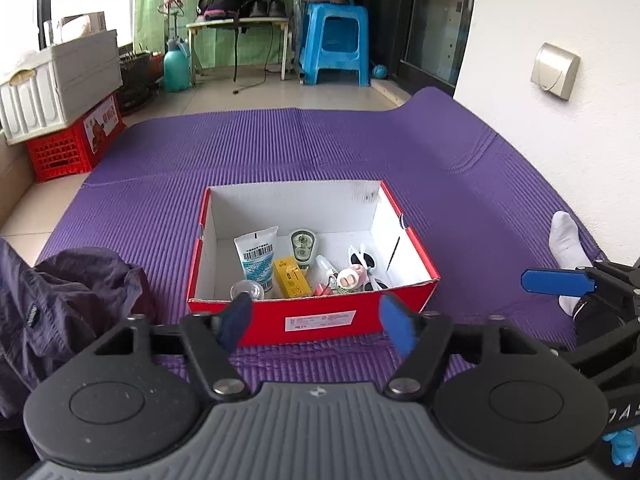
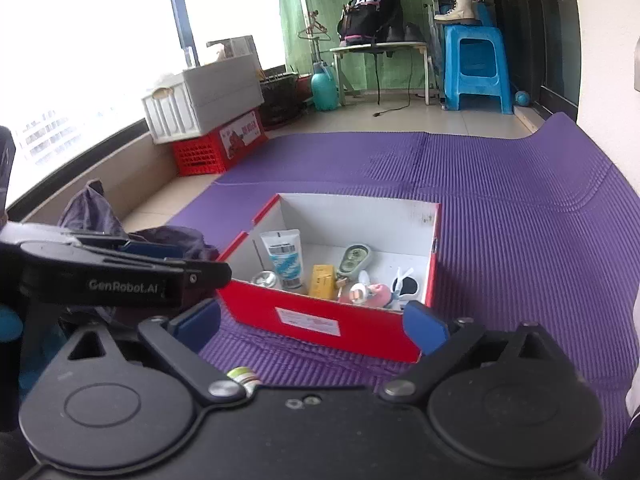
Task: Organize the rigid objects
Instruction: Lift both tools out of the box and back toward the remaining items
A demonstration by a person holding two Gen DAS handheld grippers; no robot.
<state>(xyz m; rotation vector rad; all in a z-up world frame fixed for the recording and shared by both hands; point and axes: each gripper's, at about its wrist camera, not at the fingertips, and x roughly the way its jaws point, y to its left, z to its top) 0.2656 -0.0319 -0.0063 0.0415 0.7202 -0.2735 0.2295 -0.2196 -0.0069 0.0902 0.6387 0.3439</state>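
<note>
I see the red box (image 1: 320, 316) sitting open on the purple mat (image 1: 280, 148), just ahead of both tongs. Inside it lie a white tube (image 1: 256, 256), a yellow pack (image 1: 292, 276), a green-rimmed gadget (image 1: 303, 246), a pink toy (image 1: 352, 278), a round clear piece (image 1: 247, 290) and a black-and-white item (image 1: 362, 260), all crowded toward the near wall.

My left gripper (image 1: 316, 324) is released: its blue pads (image 1: 396, 324) stand apart with nothing between them, framing the box's near wall. My right gripper (image 2: 312, 322) is spread wide too, empty, its pads (image 2: 424, 326) flanking the box's near corner.

The left view looks at the box nearly square on and shows me a white sock (image 1: 566, 240) on the mat at right, beside the wall, plus the right gripper's blue tip (image 1: 556, 282) poking in from that side. It also shows a wall socket cover (image 1: 556, 70).

The right view takes the box at an angle, and gives me what the left one lacks: a small green-and-white cap (image 2: 242, 376) lying on the mat just under the gripper's body, outside the box. It also shows the left gripper from the side (image 2: 120, 280), with dark cloth (image 2: 168, 240) bunched behind it, and the bright window (image 2: 80, 60) along the left.

Both views share the white crate (image 2: 204, 96) on a red crate (image 2: 220, 146) and the blue stool (image 2: 476, 68) at the far end.
</note>
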